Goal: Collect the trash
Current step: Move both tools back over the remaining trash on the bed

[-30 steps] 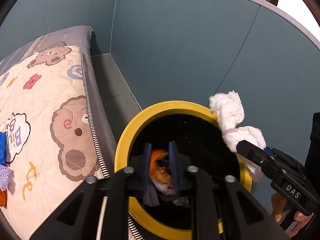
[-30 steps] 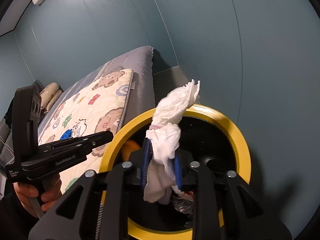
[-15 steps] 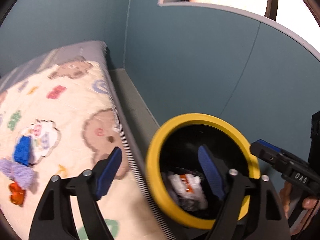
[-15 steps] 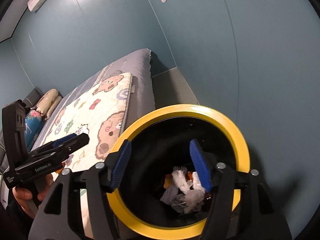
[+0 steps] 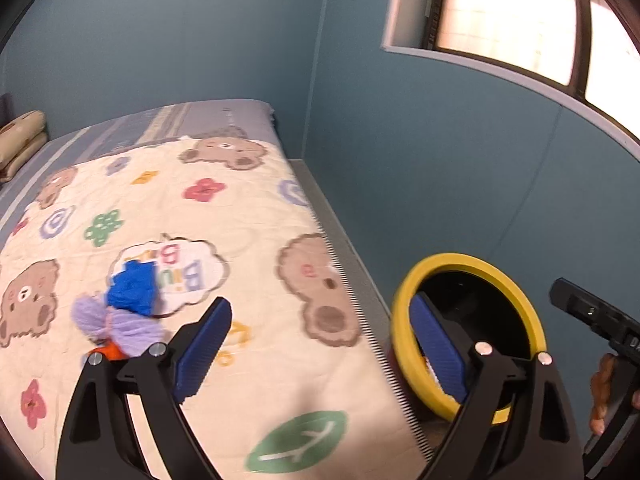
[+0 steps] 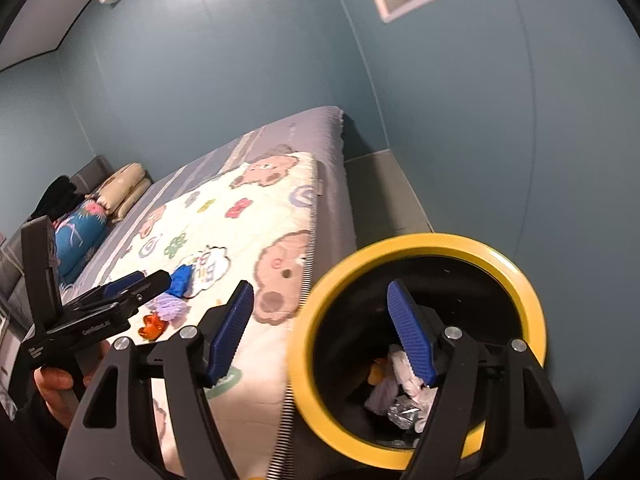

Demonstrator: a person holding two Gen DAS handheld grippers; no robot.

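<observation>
Trash sits in two places: some already lies at the bottom of the round black bin with a thick yellow rim (image 6: pixel 416 240), and three small pieces remain on the cream quilt printed with brown bears and flowers (image 5: pixel 248 216) that covers the grey bed (image 6: pixel 332 140). Inside the bin, the right wrist view shows a heap of crumpled white tissue (image 6: pixel 404 372), a bit of shiny clear wrapper and something orange, too jumbled to count piece by piece. On the quilt the three pieces lie close together: one crumpled blue scrap (image 5: pixel 134 286), one fluffy lilac tuft (image 5: pixel 120 326) touching it, and one small orange wrapper (image 6: pixel 152 326) just beside the tuft. The left tool (image 5: pixel 320 354) is spreading, its two blue ribbed pads wide apart with nothing between them; it hangs over the quilt's near edge, with the bin to its right. The right tool (image 6: pixel 322 332) is also spreading, nothing in its grip, one pad over the quilt edge and the other over the bin's mouth. One hand (image 6: pixel 56 384) grips the left tool's handle. Two beige pillows (image 6: pixel 124 186) are stacked at the far end of the bed, next to one teal floral cushion (image 6: pixel 78 232). One window (image 5: pixel 520 12) is set in the blue-green wall.
</observation>
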